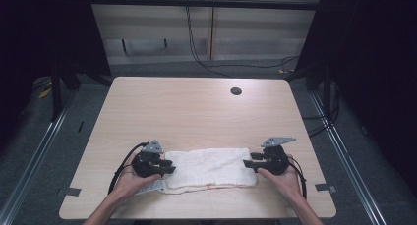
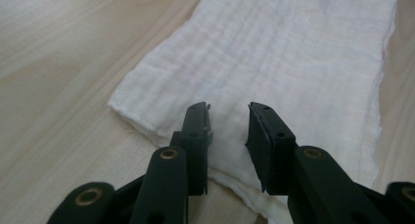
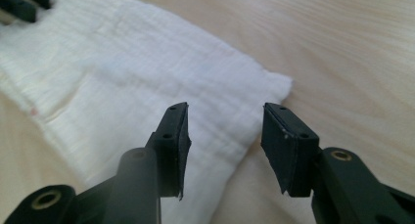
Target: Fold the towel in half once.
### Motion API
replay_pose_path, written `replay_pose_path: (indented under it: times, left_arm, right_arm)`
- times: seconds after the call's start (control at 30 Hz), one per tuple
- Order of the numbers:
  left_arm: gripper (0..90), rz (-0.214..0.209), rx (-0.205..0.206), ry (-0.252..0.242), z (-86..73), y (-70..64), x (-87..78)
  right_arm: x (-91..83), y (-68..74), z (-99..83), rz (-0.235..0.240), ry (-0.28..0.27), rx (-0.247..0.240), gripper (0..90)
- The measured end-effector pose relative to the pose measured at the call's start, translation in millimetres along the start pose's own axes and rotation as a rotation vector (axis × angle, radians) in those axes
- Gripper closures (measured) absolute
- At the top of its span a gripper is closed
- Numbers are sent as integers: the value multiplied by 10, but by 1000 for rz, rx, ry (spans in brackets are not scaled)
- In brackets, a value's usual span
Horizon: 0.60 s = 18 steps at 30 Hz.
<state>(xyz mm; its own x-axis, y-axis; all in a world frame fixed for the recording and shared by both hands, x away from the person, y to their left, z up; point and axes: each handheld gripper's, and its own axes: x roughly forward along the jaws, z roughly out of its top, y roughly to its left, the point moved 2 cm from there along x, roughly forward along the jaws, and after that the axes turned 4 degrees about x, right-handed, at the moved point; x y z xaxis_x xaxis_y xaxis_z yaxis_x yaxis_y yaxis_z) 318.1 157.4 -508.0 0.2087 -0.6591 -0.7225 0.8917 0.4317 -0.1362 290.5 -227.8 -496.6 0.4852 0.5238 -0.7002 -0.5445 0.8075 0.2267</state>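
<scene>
- The left gripper (image 2: 229, 128) has its jaws a small way apart, with nothing between them. In the left gripper view they hang just over the near short end of a folded white cloth (image 2: 293, 62).
- The right gripper (image 3: 225, 131) has its jaws open wider, also holding nothing. In the right gripper view one jaw is over the cloth (image 3: 127, 82) and the other over bare wood, with the cloth's corner between them.
- No brand or readable writing appears. In the high view a small white tag (image 1: 150, 187) pokes out from the cloth's left front corner; any print on it is too small to read.
- The gripper views show the cloth's fine ribbed weave, stitched edges and folded layers. The right gripper view also shows a small pink mark near one edge and the other gripper's jaws at the top left corner.
- The high view shows the whole layout: the cloth (image 1: 211, 167) lies flat as a long strip near the front edge of a pale wooden table (image 1: 196, 107), with the left gripper (image 1: 168, 166) at its left end and the right gripper (image 1: 248, 162) at its right end, each held in a hand.
- A dark round hole (image 1: 236, 91) sits near the table's far edge.
</scene>
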Motion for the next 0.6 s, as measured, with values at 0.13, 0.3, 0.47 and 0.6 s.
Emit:
replay_pose_path:
  times: [0.13,0.3,0.47,0.6]
  left_arm:
    - [683,4,2,-3,-13,-11,-3]
    - [664,-5,2,-17,-29,-34,-1]
    - [600,-16,-5,-11,34,-56,60]
    - [584,-26,1,-6,102,-107,129]
  right_arm:
    - [130,-104,55,-24,29,-3,527]
    - [232,-120,55,-45,42,-20,632]
    - [236,-128,42,-52,19,-10,806]
    - [179,-177,43,-64,13,-10,869]
